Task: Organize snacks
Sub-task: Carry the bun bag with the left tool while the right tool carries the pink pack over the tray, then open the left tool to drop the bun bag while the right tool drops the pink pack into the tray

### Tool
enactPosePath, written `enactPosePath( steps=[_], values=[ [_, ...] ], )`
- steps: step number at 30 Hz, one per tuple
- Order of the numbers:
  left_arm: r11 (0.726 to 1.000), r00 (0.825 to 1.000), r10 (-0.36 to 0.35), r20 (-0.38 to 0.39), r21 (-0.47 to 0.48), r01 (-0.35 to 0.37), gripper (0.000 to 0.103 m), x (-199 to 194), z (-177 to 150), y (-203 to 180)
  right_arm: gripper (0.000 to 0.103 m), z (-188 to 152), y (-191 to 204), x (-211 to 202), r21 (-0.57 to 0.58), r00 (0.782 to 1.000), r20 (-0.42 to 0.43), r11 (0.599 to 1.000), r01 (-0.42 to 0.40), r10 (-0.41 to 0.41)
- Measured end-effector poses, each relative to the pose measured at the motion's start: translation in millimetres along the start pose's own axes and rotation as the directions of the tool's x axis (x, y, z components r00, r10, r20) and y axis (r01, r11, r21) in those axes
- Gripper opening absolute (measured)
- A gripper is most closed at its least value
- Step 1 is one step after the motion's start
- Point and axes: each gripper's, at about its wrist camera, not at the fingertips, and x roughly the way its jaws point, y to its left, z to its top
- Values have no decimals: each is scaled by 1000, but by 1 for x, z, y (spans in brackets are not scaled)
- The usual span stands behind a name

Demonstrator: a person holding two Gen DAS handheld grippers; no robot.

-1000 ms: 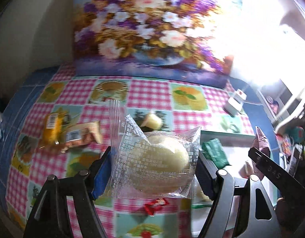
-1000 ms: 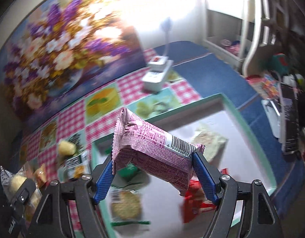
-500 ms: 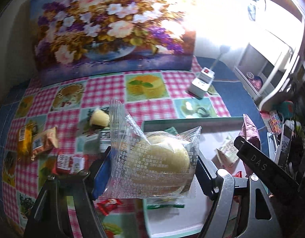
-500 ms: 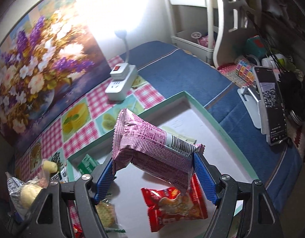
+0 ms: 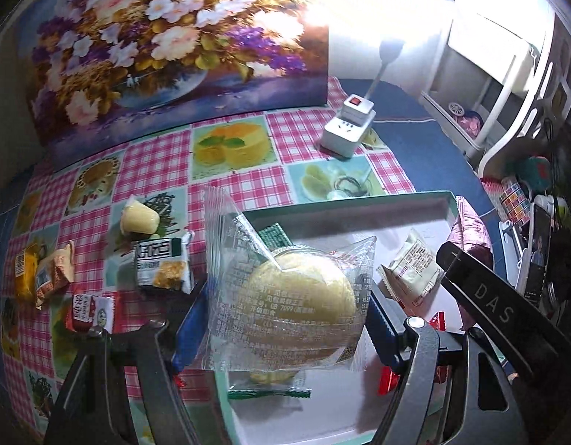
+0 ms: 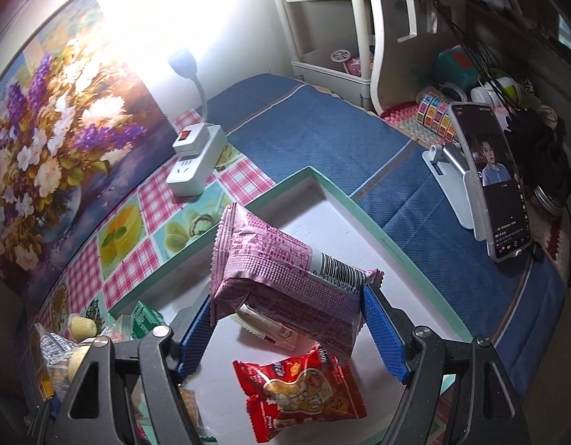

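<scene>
We hold a clear-wrapped bun (image 5: 296, 307) clamped in the left gripper (image 5: 281, 319) and a pink wafer pack (image 6: 285, 282) clamped in the right gripper (image 6: 289, 322) over the green-rimmed tray (image 6: 363, 218), several snacks already inside, five loose on the checked cloth (image 5: 155, 159) at left.

This looks like a lived-in room of a home, not a workplace. Beyond the fingers a flower painting (image 5: 174, 48) leans against the wall on a desk spread with a pink checked cloth (image 5: 155, 170) printed with cakes. A white power strip (image 6: 196, 163) lies nearby, and to the right a phone (image 6: 489, 181) stands propped, with white shelving (image 6: 359, 37) behind it.
</scene>
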Motion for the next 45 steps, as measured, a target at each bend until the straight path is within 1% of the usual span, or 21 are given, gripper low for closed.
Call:
enactPosePath(
  steps=[9, 14, 19, 22, 24, 27, 31, 32, 34, 39, 45],
  values=[
    [1000, 999, -7, -32, 18, 7, 77, 14, -3, -13, 80, -2, -6, 9, 10, 1000, -30, 1000, 10, -9],
    [1000, 998, -17, -59, 17, 18, 77, 21, -6, -13, 81, -3, -7, 12, 9, 999, -41, 1000, 24, -23],
    [1000, 997, -18, -69, 9, 19, 77, 23, -8, -11, 81, -2, -5, 11, 2, 999, -40, 1000, 25, -25],
    [1000, 997, -23, -74, 0, 23, 79, 24, -8, -9, 81, -2, -5, 11, 1, 999, -39, 1000, 25, -25],
    [1000, 997, -24, -79, -3, 24, 82, 25, -9, -9, 81, -2, -5, 11, -1, 999, -40, 1000, 26, -26],
    [1000, 996, -29, -83, -2, 29, 83, 25, -9, -10, 81, -2, -5, 11, -1, 999, -39, 1000, 26, -26],
    [1000, 998, -21, -60, 1, 21, 85, 20, -8, -9, 81, -3, -4, 11, -1, 999, -36, 1000, 26, -26],
    [1000, 998, -22, -57, -3, 22, 86, 19, -7, -8, 81, -3, -4, 11, -2, 999, -36, 1000, 26, -26],
    [1000, 998, -19, -52, -15, 19, 90, 18, -6, -5, 81, -2, -4, 11, -4, 999, -35, 1000, 25, -25],
    [997, 999, 8, -36, -81, -10, 90, 13, -4, 11, 82, -2, -4, 11, -6, 999, -35, 1000, 18, -18],
    [979, 999, 38, -22, -200, -42, 90, 9, -3, 39, 84, -3, -1, 11, -22, 1000, -31, 1000, 4, -4]
  ],
)
